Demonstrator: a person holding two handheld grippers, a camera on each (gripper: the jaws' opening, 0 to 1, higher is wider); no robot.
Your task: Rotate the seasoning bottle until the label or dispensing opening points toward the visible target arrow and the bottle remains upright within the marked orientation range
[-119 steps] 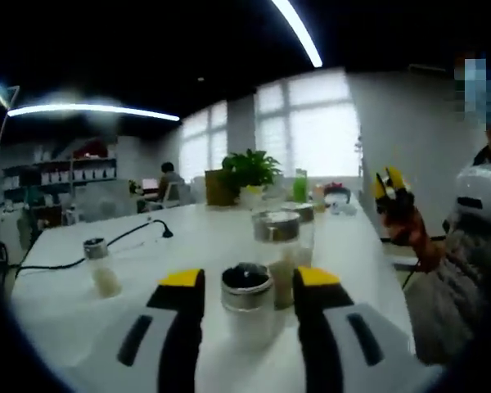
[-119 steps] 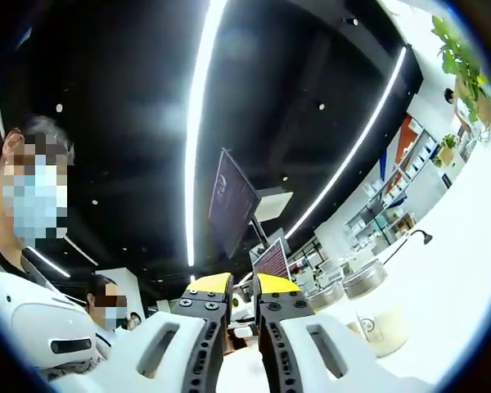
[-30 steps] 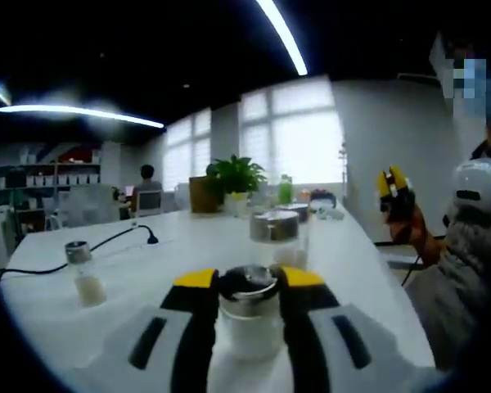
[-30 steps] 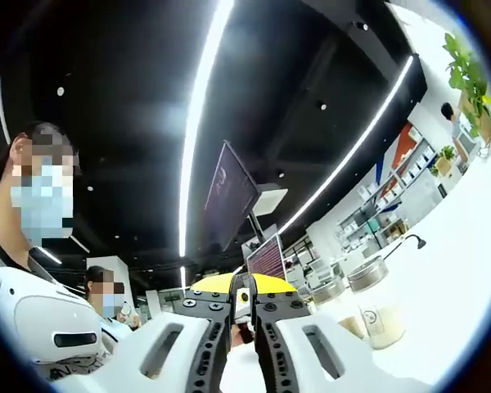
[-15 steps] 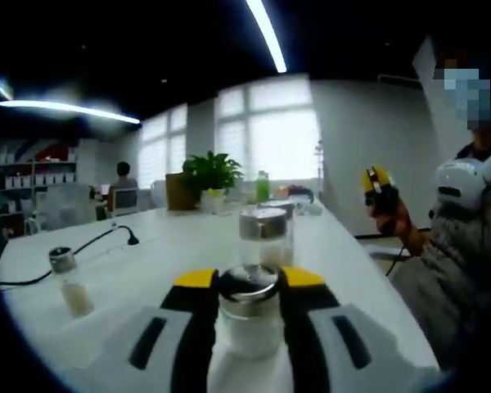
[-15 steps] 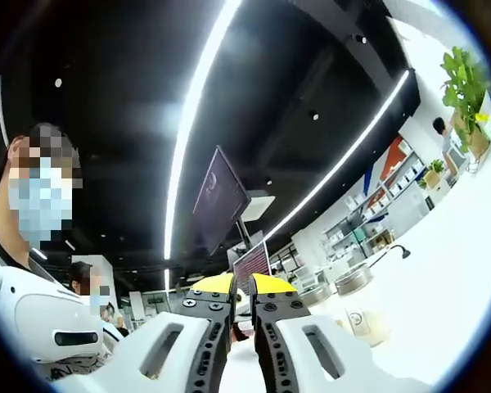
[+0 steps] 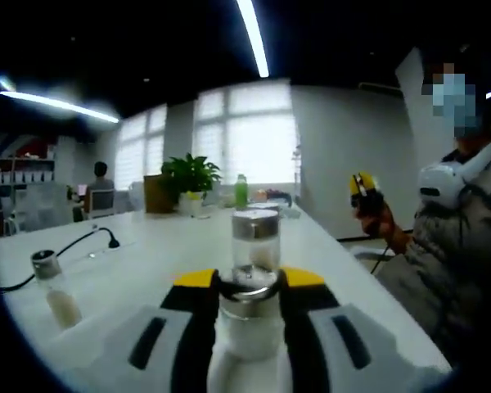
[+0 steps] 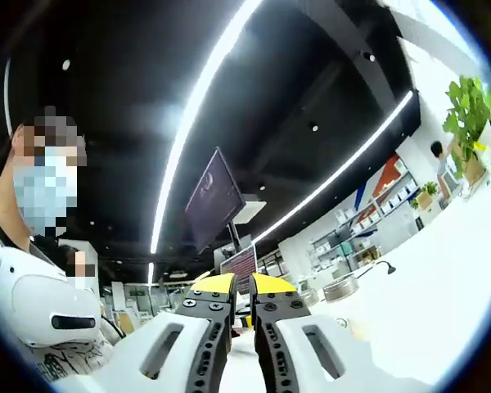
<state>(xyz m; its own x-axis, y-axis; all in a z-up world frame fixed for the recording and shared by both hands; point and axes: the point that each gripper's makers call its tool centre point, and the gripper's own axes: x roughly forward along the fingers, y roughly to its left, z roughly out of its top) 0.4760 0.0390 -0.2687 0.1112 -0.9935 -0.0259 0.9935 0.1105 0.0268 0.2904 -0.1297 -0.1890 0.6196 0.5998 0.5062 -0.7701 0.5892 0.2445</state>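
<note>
In the left gripper view my left gripper [image 7: 247, 279] is shut on a seasoning bottle [image 7: 248, 318], a clear jar with pale powder and a steel lid, standing upright on the white table [image 7: 147, 270]. Its yellow-tipped jaws press both sides of the lid. A second, taller steel-lidded bottle [image 7: 254, 241] stands just behind it. My right gripper [image 7: 364, 188] is held up in the air at the right by a person's hand. In the right gripper view that gripper [image 8: 242, 283] points up at the ceiling with its jaws closed and nothing between them.
A small shaker [image 7: 53, 289] stands at the table's left, near a black cable [image 7: 61, 250]. A potted plant [image 7: 187, 176], a green bottle [image 7: 241, 191] and other items crowd the far end. The person [image 7: 458, 246] sits at the table's right edge. A monitor [image 8: 213, 199] hangs overhead.
My left gripper closed on the seasoning bottle since four seconds ago. Over the last second the left view swung left around the bottle. The right gripper stays raised and shut.
</note>
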